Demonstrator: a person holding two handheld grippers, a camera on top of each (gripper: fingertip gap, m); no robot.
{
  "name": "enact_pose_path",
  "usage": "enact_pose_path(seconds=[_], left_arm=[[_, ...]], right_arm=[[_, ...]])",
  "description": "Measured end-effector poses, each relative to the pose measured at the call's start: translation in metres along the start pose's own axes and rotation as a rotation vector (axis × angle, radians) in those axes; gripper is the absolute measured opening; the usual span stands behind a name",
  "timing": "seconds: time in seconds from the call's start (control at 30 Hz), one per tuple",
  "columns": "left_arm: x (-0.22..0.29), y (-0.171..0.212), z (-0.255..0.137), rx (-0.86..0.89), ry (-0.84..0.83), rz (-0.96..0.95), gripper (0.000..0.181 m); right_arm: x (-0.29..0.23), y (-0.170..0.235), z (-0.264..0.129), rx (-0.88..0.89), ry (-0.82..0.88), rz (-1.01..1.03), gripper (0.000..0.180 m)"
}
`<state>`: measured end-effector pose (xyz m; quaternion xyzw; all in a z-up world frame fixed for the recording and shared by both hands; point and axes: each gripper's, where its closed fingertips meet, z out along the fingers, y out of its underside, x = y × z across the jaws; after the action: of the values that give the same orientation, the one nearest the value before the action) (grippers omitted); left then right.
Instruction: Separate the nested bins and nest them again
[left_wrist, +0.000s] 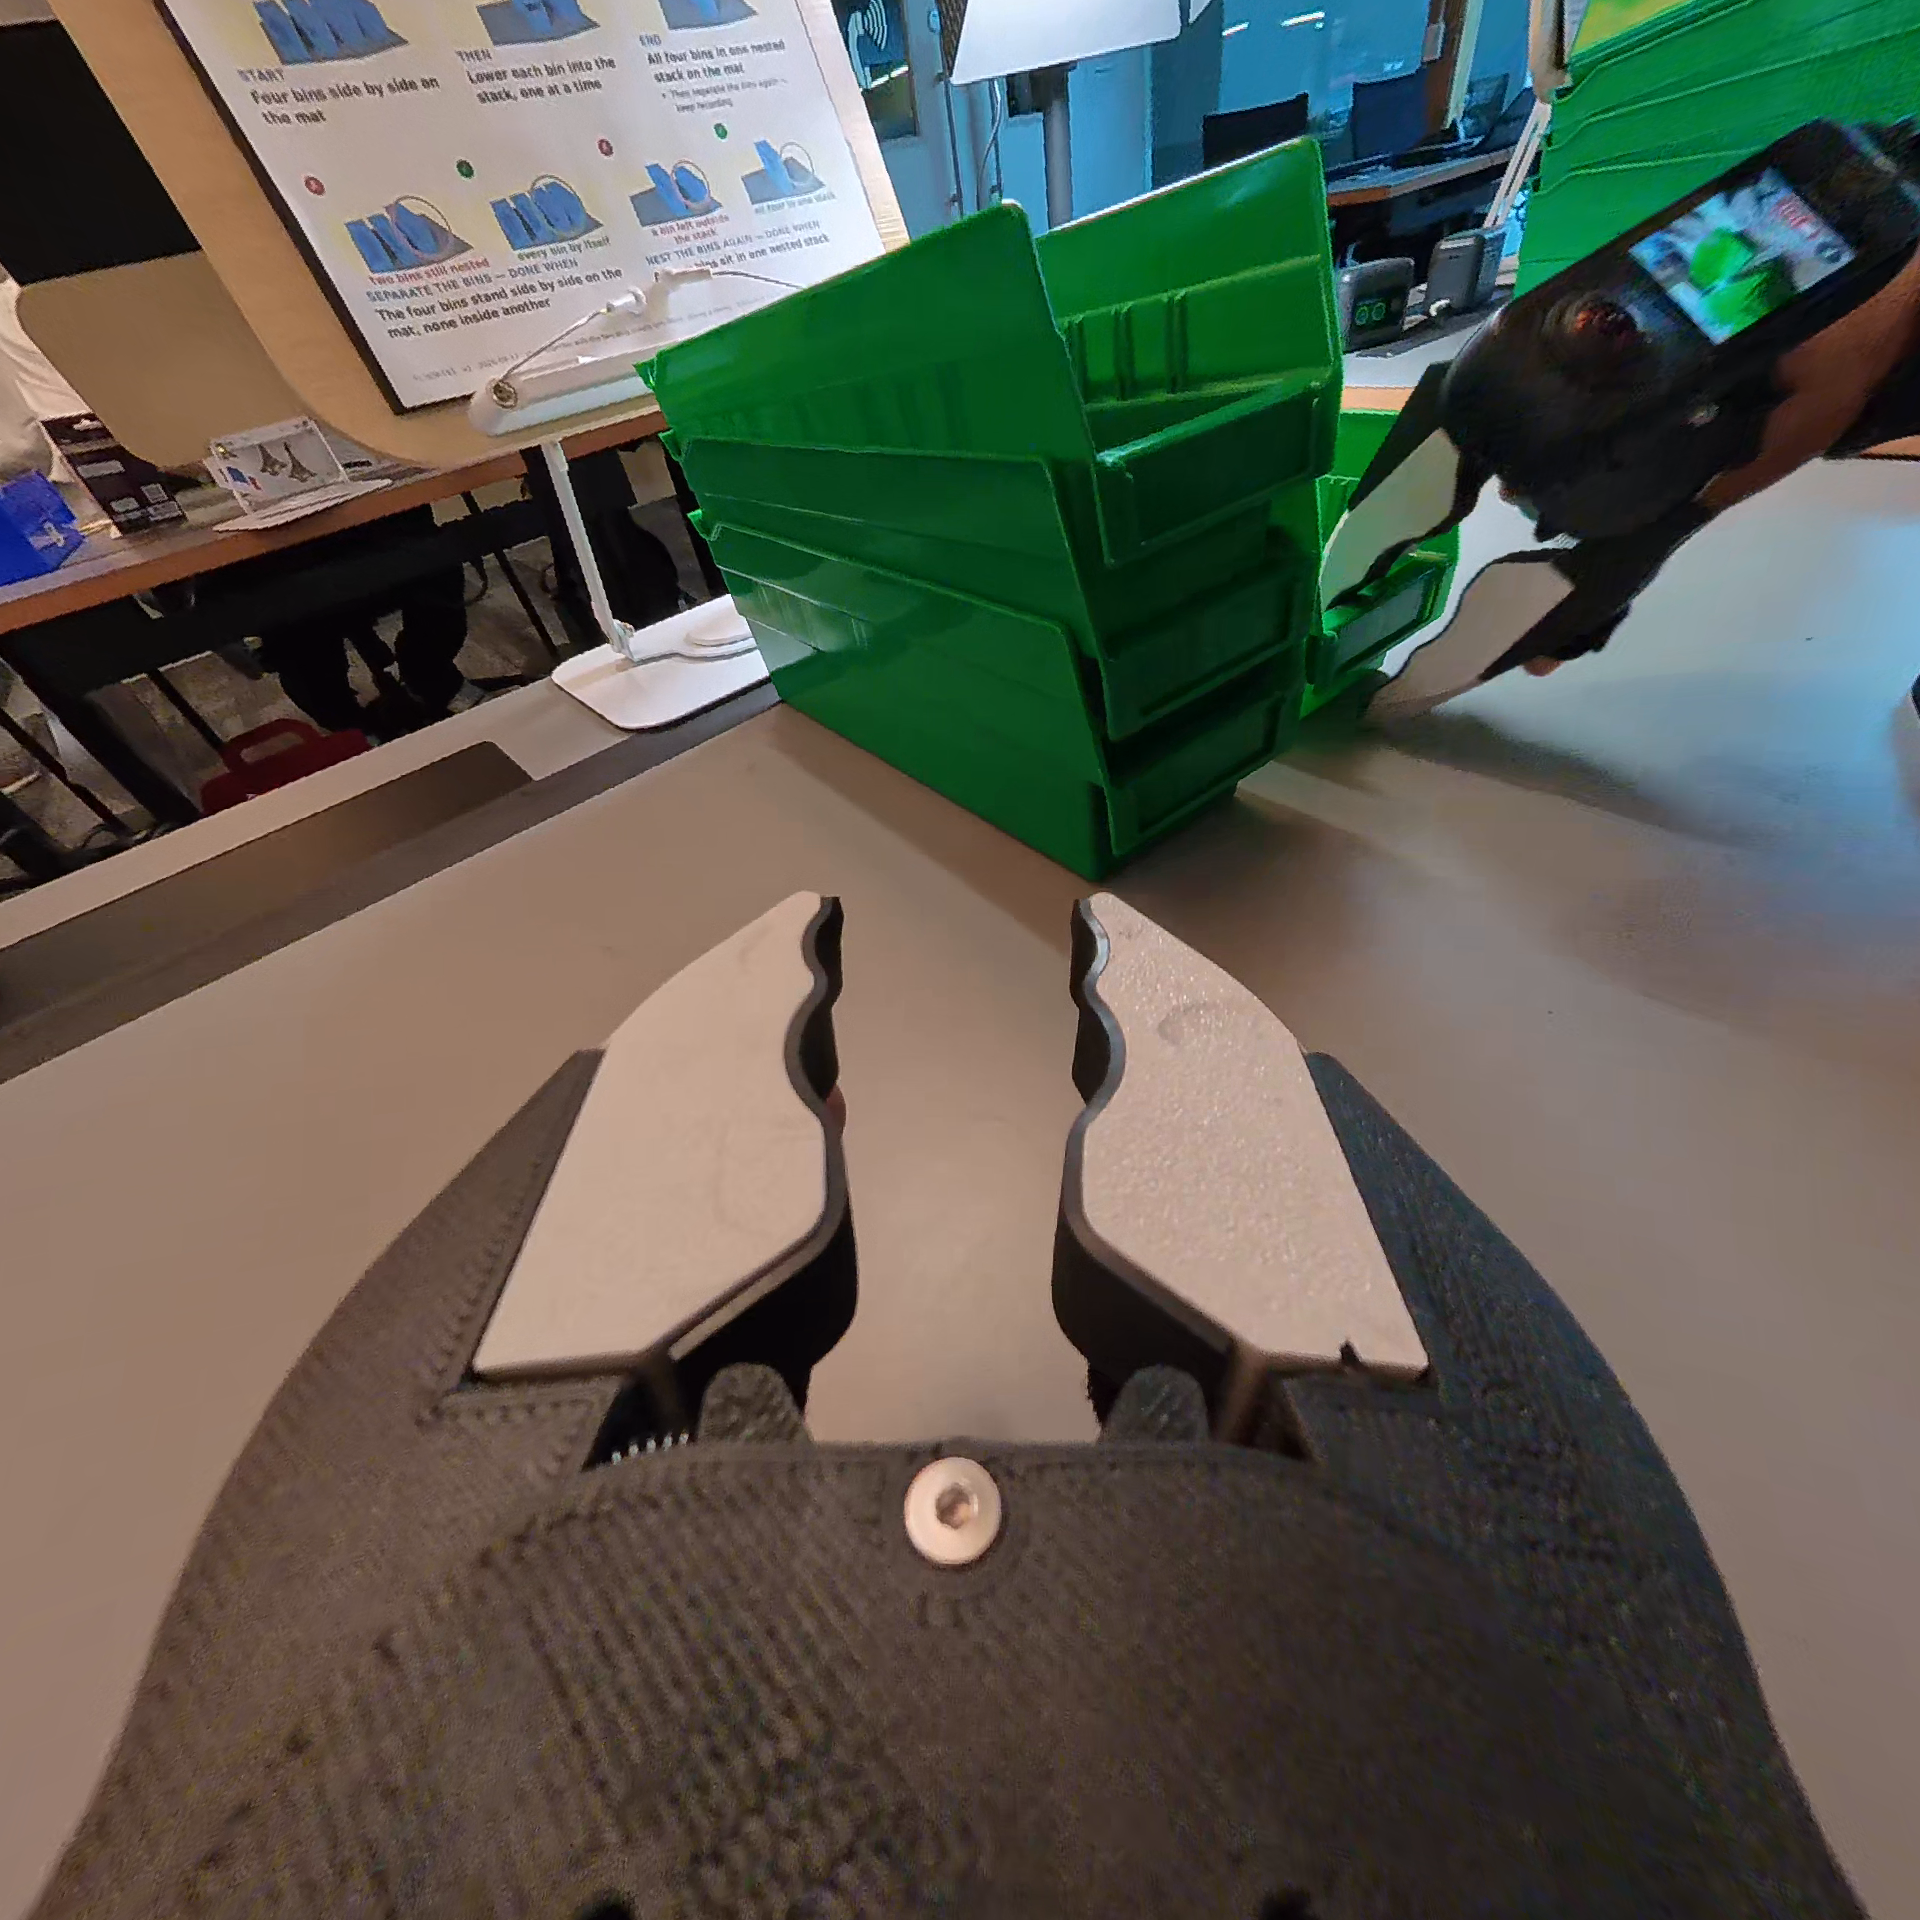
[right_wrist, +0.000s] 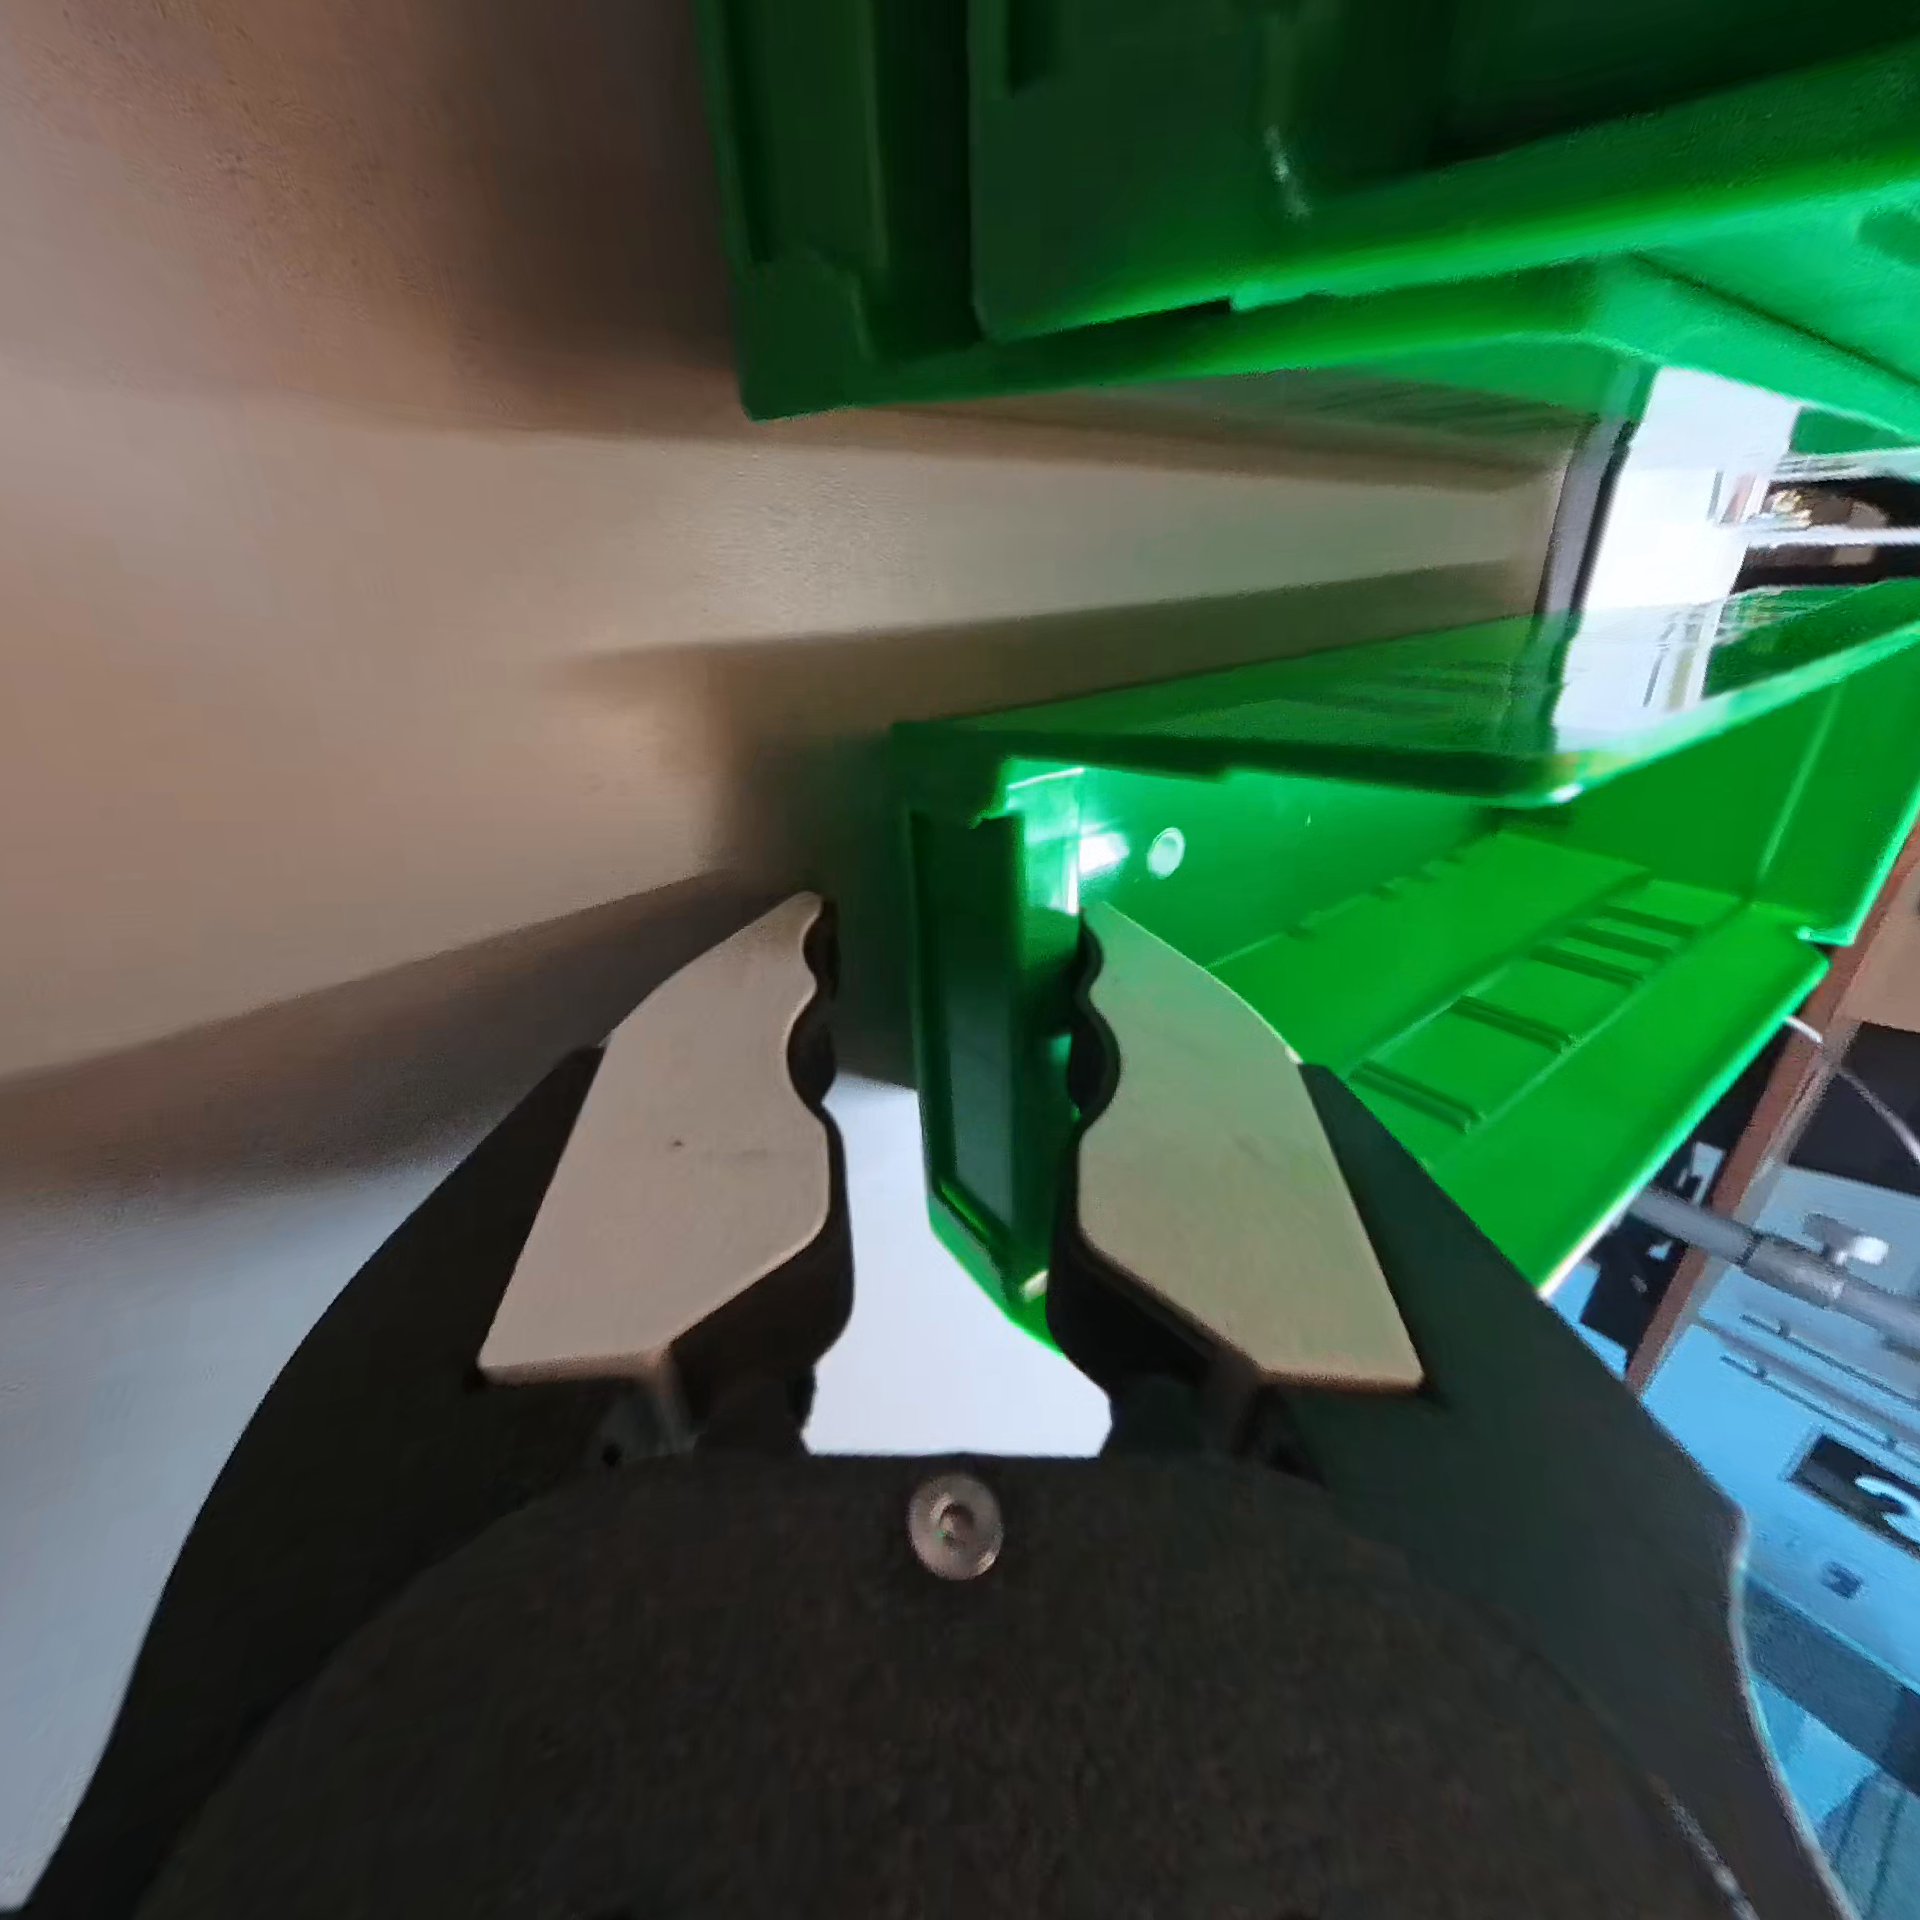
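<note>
A stack of nested green bins (left_wrist: 935, 582) stands on the grey mat (left_wrist: 312, 1195), its top bin tilted. In the right wrist view the stack (right_wrist: 1247, 208) is close at the top. A separate green bin (left_wrist: 1403, 608) sits just right of and behind the stack. My right gripper (left_wrist: 1363, 623) is open and straddles this bin's front wall (right_wrist: 987, 1039). One fingertip (right_wrist: 1101, 987) touches the inner side, and the other stands clear outside. My left gripper (left_wrist: 951, 914) is open and empty, low over the mat in front of the stack.
A white desk lamp base (left_wrist: 665, 665) stands left of the stack at the mat's far edge. An instruction poster (left_wrist: 520, 156) leans behind it. A side table (left_wrist: 260, 530) holds small items. Another green object (left_wrist: 1714, 104) fills the far right. A hand (left_wrist: 1860, 343) holds the right gripper.
</note>
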<state>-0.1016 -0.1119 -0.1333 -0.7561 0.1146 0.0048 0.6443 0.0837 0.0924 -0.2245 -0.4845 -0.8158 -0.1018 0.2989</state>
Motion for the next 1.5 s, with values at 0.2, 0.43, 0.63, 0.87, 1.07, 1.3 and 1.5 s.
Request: enact_pose_path(seconds=[0.2, 0.43, 0.63, 0.87, 1.07, 1.3, 1.5], left_arm=[[-0.001, -0.001, -0.001, 0.004, -0.004, 0.005, 0.042], [0.001, 0.004, 0.002, -0.016, 0.007, -0.003, 0.042], [0.002, 0.006, 0.004, -0.026, 0.009, -0.004, 0.042], [0.003, 0.004, 0.003, -0.017, 0.013, 0.004, 0.042], [0.002, 0.002, 0.000, -0.006, 0.008, 0.015, 0.042], [0.003, 0.000, -0.001, -0.003, 0.009, 0.035, 0.042], [0.003, 0.000, -0.002, 0.000, 0.008, 0.034, 0.041]], right_arm=[[0.001, 0.004, -0.003, 0.004, 0.011, -0.049, 0.027], [-0.003, -0.002, -0.060, 0.057, 0.010, -0.013, 0.027], [0.037, -0.014, -0.133, 0.073, 0.147, -0.056, 0.027], [0.095, -0.079, -0.208, 0.183, 0.240, -0.078, 0.028], [0.105, -0.132, -0.191, 0.165, 0.200, -0.089, 0.028], [0.097, -0.151, -0.149, 0.117, 0.098, -0.058, 0.028], [0.084, -0.150, -0.126, 0.092, 0.053, -0.079, 0.028]])
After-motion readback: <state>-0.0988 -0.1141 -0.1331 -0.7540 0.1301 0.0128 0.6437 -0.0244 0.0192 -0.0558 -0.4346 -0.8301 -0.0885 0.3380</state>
